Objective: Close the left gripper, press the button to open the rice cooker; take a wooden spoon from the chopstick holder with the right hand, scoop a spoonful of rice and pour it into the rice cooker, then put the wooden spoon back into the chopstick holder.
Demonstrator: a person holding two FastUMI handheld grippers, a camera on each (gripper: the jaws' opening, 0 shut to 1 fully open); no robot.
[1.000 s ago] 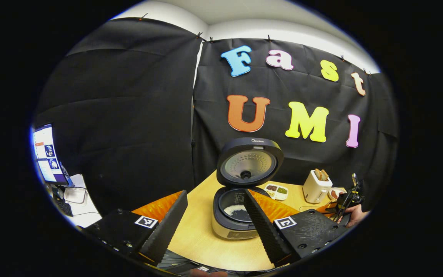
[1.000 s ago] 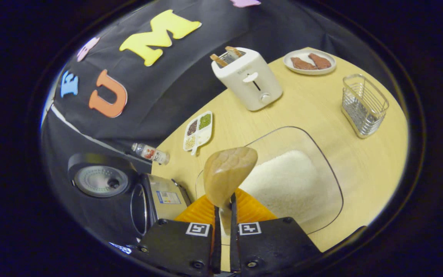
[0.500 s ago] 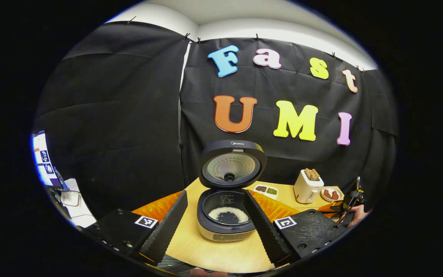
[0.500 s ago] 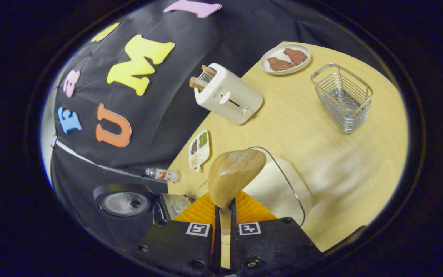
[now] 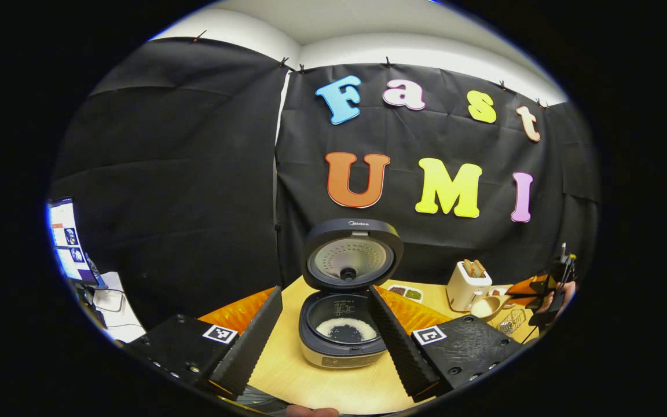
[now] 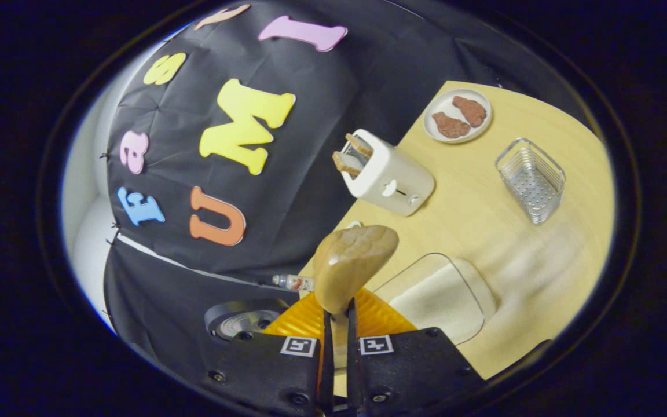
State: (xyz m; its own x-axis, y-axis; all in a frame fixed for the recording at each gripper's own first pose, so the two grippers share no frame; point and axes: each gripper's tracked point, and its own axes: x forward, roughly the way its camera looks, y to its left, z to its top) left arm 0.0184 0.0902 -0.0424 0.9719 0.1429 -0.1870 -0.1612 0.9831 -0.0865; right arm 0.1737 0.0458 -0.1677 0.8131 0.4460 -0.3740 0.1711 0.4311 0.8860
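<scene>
Rice (image 5: 346, 328) lies in a ring at the bottom of the cooker (image 5: 342, 341), and its lid (image 5: 351, 253) stands straight up. You see the cooker between the fingers of your left gripper (image 5: 325, 330), which are spread wide and hold nothing.

Your right gripper (image 6: 337, 347) pinches the spoon (image 6: 352, 263) by its handle, fingers pressed tight on it. You can't tell if the bowl of the spoon has rice in it. Just under the spoon sits a clear tray (image 6: 438, 295) full of white rice. The wire holder (image 6: 530, 179) stands well off on the table (image 6: 484, 226), and nothing is in it. Between them the table is bare wood. A toaster (image 6: 385, 174) with bread sticking up sits near the wall. Past it a plate (image 6: 457, 116) has two brown pieces on it. A small bottle (image 6: 293, 282) lies on its side near the cooker.
</scene>
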